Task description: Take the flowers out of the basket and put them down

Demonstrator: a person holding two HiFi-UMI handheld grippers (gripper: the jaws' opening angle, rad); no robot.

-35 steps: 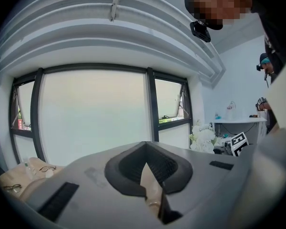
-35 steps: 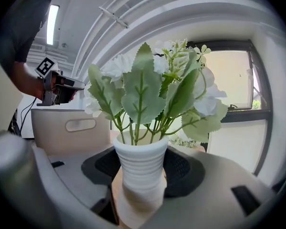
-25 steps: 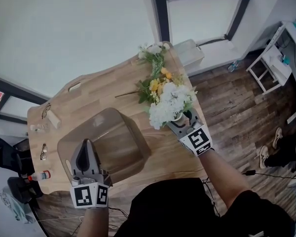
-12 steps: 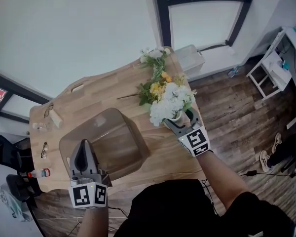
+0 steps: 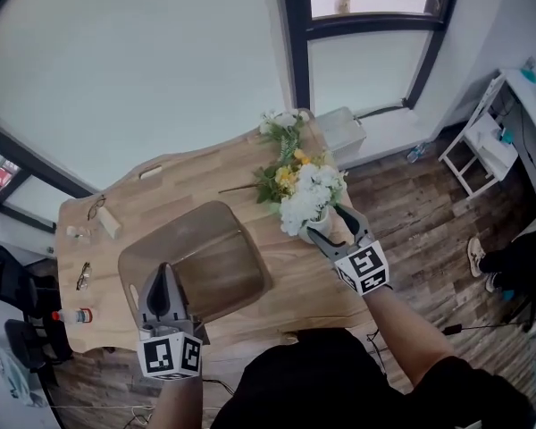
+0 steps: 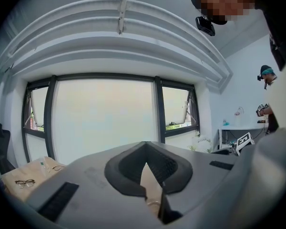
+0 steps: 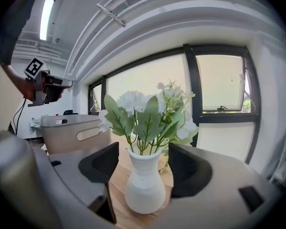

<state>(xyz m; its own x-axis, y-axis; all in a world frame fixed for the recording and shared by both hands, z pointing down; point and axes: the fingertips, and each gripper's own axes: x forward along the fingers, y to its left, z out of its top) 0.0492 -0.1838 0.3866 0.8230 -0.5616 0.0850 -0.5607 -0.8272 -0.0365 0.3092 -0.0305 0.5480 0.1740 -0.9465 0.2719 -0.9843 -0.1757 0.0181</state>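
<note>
Right tongs, just opened, flank ribbed white vase — left tongs seemingly clenched.

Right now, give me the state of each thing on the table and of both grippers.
Vase of flowers, upright on the table.
Loose flowers, lying flat on the table.
Basket, upright, looks empty.
Right gripper, open, jaws have just been opening, vase of flowers between them untouched.
Left gripper, shut, at the basket's near rim.
</note>
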